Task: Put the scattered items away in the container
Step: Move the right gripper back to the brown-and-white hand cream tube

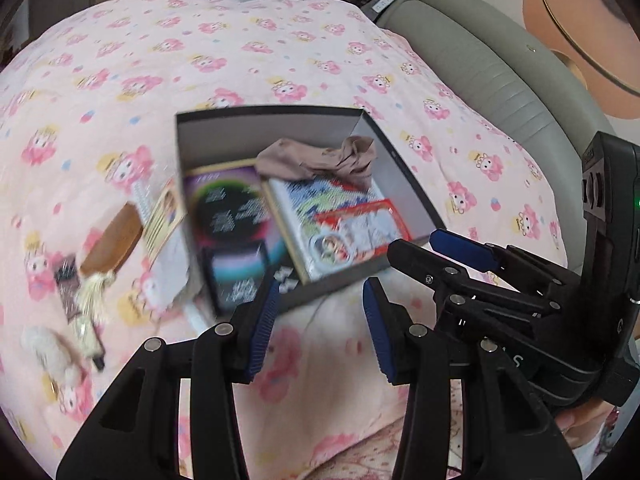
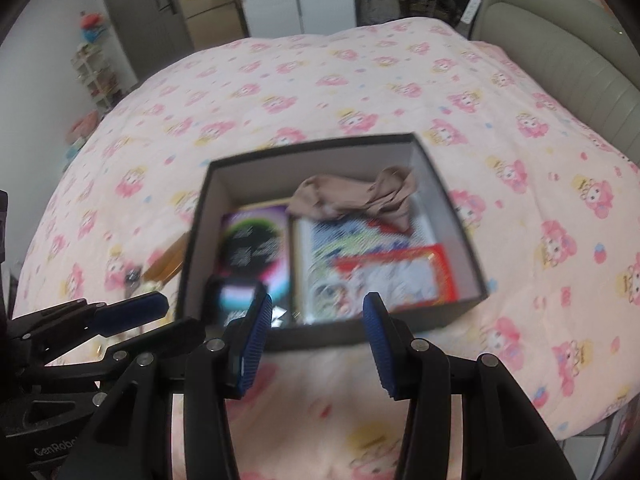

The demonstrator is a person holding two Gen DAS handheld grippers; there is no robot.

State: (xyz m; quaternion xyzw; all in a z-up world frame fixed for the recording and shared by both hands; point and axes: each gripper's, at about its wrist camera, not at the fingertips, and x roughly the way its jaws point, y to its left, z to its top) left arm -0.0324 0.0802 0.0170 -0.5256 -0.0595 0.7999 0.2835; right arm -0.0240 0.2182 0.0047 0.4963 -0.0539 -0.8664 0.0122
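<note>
On a pink cartoon-print bedspread (image 2: pixel 360 80), a black cardboard box (image 2: pixel 452 204) holds a beige stocking (image 2: pixel 352 196), booklets and a red-edged packet (image 2: pixel 396 276), while the left gripper (image 1: pixel 320 330) and right gripper (image 2: pixel 316 344) hover empty before it, jaws spread, and a wooden brush (image 1: pixel 112 240) lies outside the box's left wall.

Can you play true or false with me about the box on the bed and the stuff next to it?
1. The black box sits on a pink quilt. True.
2. The box is empty. False: it holds booklets and a crumpled beige cloth.
3. The left gripper is holding the beige cloth. False: its fingers are apart with nothing between them.
4. A brown wooden brush lies outside the box. True.
5. The right gripper is open. True.
</note>
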